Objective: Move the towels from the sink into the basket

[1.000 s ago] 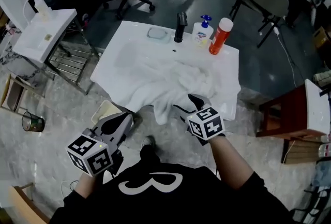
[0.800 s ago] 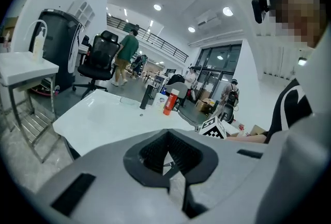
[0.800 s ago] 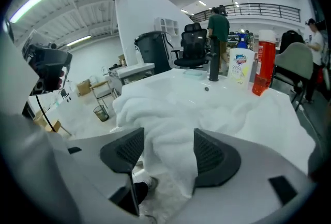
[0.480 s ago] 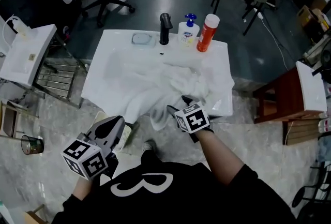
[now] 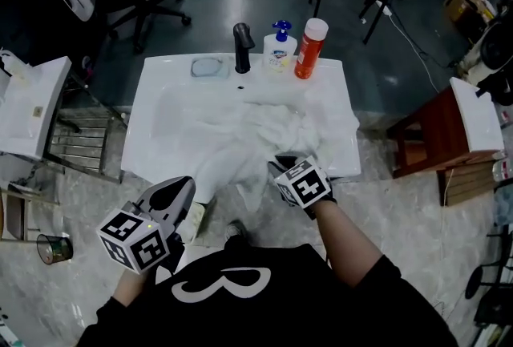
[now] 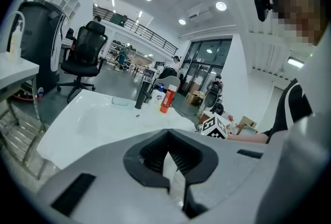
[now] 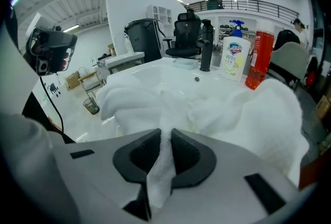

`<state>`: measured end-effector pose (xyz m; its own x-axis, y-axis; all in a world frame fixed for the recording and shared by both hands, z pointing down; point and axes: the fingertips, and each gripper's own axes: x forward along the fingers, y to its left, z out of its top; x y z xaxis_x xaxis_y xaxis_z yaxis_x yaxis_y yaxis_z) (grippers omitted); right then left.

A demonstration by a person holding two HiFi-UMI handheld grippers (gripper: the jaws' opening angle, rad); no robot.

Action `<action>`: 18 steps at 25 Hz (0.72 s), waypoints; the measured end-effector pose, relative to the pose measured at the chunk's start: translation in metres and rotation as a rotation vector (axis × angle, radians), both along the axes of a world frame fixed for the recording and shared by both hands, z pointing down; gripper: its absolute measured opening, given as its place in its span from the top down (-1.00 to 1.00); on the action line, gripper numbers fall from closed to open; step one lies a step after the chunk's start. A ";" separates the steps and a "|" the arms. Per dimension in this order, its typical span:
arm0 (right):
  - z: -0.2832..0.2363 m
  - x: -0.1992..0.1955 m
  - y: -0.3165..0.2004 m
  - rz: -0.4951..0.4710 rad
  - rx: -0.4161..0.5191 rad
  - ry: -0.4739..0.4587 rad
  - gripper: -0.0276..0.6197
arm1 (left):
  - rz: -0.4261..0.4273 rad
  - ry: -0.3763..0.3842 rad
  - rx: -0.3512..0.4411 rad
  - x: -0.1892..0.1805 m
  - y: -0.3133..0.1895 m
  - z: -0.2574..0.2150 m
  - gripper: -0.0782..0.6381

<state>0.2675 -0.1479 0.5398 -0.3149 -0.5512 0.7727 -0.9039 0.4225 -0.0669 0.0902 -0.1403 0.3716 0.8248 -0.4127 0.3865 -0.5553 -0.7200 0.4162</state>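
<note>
White towels lie heaped in the white sink, and one fold hangs over its front edge. My right gripper is at that front edge, its jaws closing with a towel fold pinched between the pads. In the right gripper view that fold runs down through my right gripper. My left gripper is held low, off the sink's front left corner and away from the towels. Its jaws stand together with nothing in them, as my left gripper shows in its own view. A pale container sits on the floor below.
A black faucet, a soap pump bottle, a red bottle and a soap dish line the sink's back edge. A brown stool stands at the right, another white basin at the left, and a small bin is on the floor.
The right gripper's jaws have closed from open onto a towel fold at the sink's front edge. The left gripper has stayed low at the left.
</note>
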 end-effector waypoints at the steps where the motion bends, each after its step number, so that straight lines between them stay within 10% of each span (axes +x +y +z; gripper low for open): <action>1: 0.000 0.001 0.000 -0.005 0.002 0.011 0.75 | 0.010 -0.003 -0.001 0.001 -0.003 0.001 0.76; 18: -0.121 0.017 -0.016 0.137 0.214 -0.268 0.81 | 0.026 0.035 0.025 -0.002 -0.033 -0.010 0.76</action>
<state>0.2842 -0.1641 0.4193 -0.4021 -0.7428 0.5353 -0.9156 0.3286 -0.2319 0.0884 -0.1737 0.3614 0.8479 -0.4005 0.3473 -0.5222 -0.7442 0.4165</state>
